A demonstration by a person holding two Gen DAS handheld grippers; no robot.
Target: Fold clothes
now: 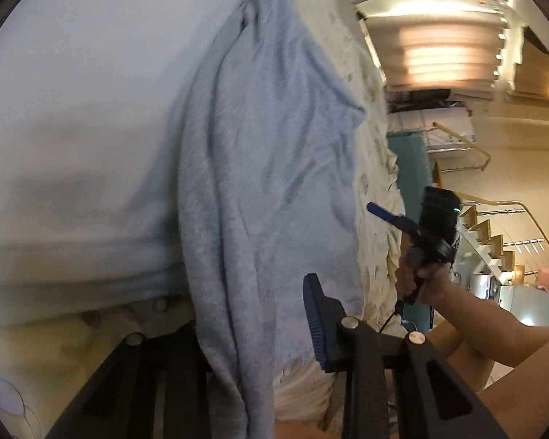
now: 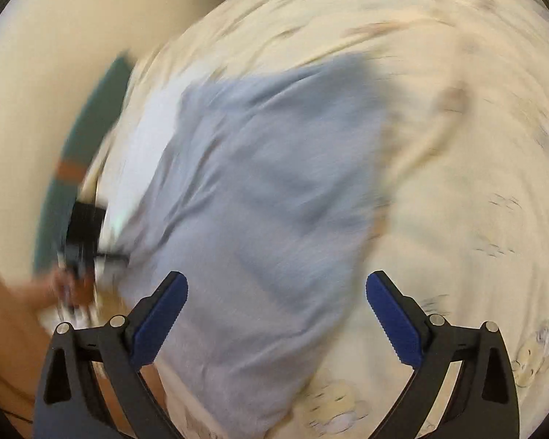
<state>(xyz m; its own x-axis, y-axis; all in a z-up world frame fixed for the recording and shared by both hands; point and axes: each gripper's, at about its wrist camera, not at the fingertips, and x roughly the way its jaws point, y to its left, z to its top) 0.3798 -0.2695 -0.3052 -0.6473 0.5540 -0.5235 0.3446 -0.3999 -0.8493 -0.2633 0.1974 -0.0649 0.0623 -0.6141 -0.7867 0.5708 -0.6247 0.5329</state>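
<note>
While the left gripper [image 1: 260, 333] has a fold of the pale blue garment [image 1: 267, 183] running between its jaws, one blue pad shows clear at the cloth's edge and the other finger lies hidden under the fabric, so it looks clamped on the cloth, though the covered side makes that less than certain. Over in the right wrist view, the right gripper [image 2: 276, 314] stands wide open above the same garment, pinching nothing. That garment lies spread on the cream patterned bedsheet [image 2: 475, 183], partly over a white cloth [image 1: 77, 128] beside it. To do this fold well, I judge the left should carry its edge across in one smooth sweep, keeping the cloth taut, while the right comes down on a matching edge so the hem lands square. Count: two grippers, one blue garment, one white cloth, one bedsheet, and one bare forearm [image 1: 494, 329] holding the right tool
</note>
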